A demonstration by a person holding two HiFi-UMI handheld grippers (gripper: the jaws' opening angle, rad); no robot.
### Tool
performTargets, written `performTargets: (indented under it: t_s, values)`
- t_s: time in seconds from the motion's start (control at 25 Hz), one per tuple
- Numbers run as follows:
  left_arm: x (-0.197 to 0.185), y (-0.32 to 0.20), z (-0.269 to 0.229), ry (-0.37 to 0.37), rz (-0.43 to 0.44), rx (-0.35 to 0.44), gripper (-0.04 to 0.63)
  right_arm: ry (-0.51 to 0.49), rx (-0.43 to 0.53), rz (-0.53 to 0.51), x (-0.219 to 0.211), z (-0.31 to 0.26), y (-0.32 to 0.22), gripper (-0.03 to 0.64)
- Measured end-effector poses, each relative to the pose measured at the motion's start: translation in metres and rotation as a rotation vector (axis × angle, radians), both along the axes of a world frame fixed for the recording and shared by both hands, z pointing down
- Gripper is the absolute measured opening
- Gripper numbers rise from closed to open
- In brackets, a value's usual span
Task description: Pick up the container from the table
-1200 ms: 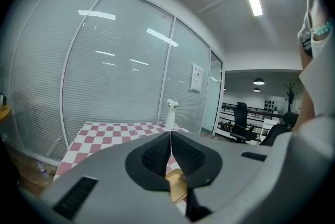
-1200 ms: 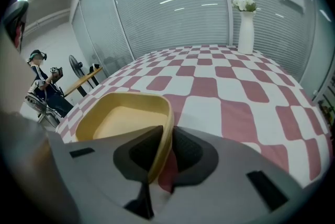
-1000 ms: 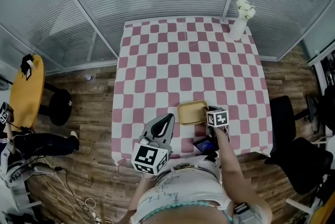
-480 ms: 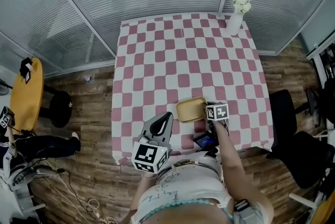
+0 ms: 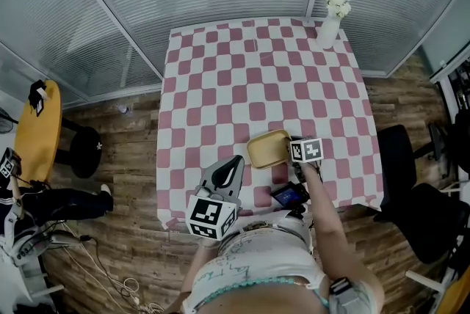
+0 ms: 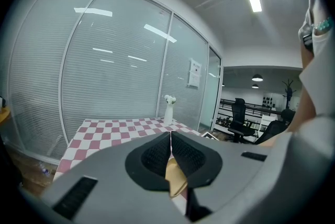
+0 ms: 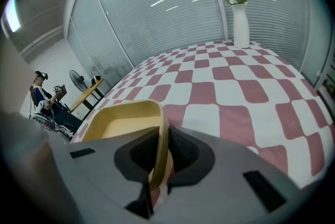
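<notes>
A shallow yellow container [image 5: 266,149] sits near the front edge of the checkered table [image 5: 257,78]. My right gripper [image 5: 289,152] comes at it from the right. Its jaws are closing on the container's right rim, which stands edge-on between the pads [image 7: 180,152] in the right gripper view, where the tray [image 7: 123,123] spreads to the left. My left gripper [image 5: 235,163] hovers at the table's front edge, left of the container, shut with nothing in it. In the left gripper view, a strip of the container [image 6: 177,178] shows beyond the touching pads [image 6: 157,155].
A white vase with flowers [image 5: 328,25] stands at the table's far right corner. A black office chair [image 5: 411,210] is off the table's right side. A round yellow side table [image 5: 37,130] stands far left. Glass walls with blinds run behind.
The head view shifted slightly. Both grippers and the container stay almost where they were, with the right jaws still on the rim.
</notes>
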State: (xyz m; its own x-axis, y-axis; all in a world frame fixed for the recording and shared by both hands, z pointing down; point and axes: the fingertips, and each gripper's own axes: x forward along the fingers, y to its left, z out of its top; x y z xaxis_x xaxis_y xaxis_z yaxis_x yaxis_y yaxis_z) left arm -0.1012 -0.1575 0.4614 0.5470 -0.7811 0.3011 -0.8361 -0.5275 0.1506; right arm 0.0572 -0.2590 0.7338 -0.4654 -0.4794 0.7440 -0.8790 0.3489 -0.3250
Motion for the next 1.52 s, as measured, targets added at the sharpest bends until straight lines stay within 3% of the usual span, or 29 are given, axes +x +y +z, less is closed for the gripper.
performTargets:
  t_s: [0.4,0.96,1.52]
  values:
    - [0.002,0.002,-0.003,0.000,0.010,-0.001,0.018,-0.008,0.054,-0.006,-0.002,-0.057,-0.016,0.020]
    - [-0.009,-0.001,0.000,0.008,-0.017,-0.009,0.018,-0.080,0.219,-0.012,-0.014,-0.158,-0.021,0.020]
    - [-0.024,-0.007,0.003,0.007,-0.063,-0.020,0.018,-0.071,0.266,-0.025,-0.007,-0.189,0.015,0.020]
